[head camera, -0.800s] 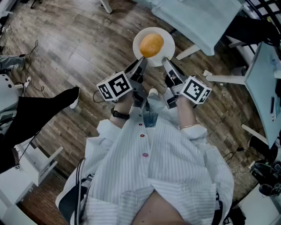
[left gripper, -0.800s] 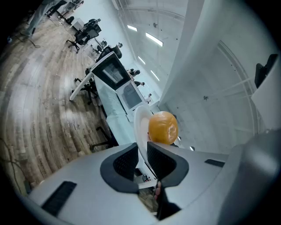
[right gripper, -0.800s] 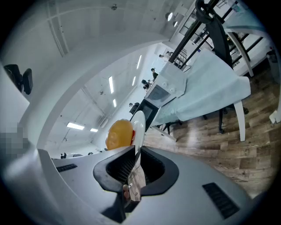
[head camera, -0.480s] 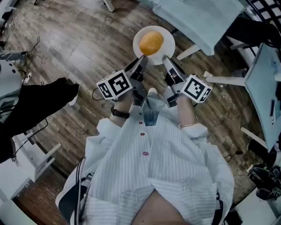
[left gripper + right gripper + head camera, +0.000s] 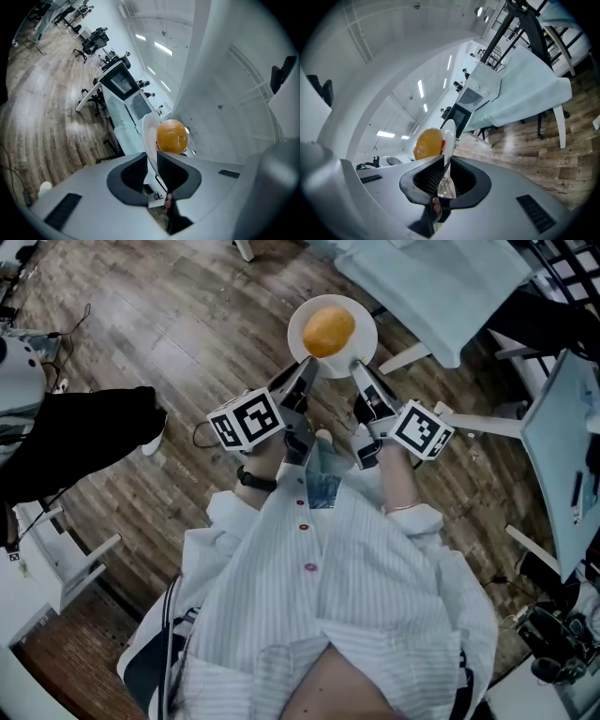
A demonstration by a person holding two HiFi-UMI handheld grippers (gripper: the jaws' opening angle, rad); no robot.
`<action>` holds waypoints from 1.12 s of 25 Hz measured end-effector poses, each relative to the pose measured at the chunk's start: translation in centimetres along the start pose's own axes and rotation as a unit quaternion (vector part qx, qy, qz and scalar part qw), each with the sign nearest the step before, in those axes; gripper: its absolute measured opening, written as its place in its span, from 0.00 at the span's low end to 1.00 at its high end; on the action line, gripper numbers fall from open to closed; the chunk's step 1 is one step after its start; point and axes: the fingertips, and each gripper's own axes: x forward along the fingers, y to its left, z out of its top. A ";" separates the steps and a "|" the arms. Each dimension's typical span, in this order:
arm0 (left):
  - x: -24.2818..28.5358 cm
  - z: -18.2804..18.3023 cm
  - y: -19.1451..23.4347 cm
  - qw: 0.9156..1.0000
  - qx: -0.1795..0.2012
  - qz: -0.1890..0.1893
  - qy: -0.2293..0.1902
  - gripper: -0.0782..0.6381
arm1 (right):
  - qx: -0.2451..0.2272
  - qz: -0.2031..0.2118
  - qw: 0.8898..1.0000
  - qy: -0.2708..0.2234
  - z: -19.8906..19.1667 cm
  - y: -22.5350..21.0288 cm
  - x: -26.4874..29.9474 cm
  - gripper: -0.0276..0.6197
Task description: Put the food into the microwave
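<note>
— Where is the food?
— A round orange bun (image 5: pixel 328 331) sits on a white plate (image 5: pixel 365 345). The plate is held in the air above the wood floor (image 5: pixel 178 334), with a table (image 5: pixel 441 277) draped in pale cloth just beyond it.
— And the tongs?
— The left tongs (image 5: pixel 150 161) are clenched on the plate's near-left rim. The right tongs (image 5: pixel 444 174) are clenched on its near-right rim.
— Any print?
— Black-and-white square markers (image 5: pixel 246 420) on both cubes.

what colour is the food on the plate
Orange-yellow: the round food sits on a white plate. The head view shows it best.
</note>
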 end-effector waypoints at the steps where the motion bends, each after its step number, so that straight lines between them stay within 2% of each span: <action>1: 0.1 0.1 0.1 1.000 -0.001 0.001 -0.001 0.20 | -0.002 0.008 1.000 0.001 0.2 0.2 0.3 0.13; 10: 3.0 3.7 1.7 1.000 -0.003 0.003 0.000 0.20 | -0.004 0.021 1.000 0.001 2.7 0.0 4.8 0.13; 14: 4.7 6.3 2.5 1.000 0.003 0.005 0.004 0.20 | 0.007 -0.004 1.000 0.001 3.9 -1.0 7.2 0.13; 28: 9.4 16.0 6.8 0.999 0.035 0.002 0.017 0.20 | -0.007 0.000 1.000 -0.008 7.9 -0.4 17.9 0.13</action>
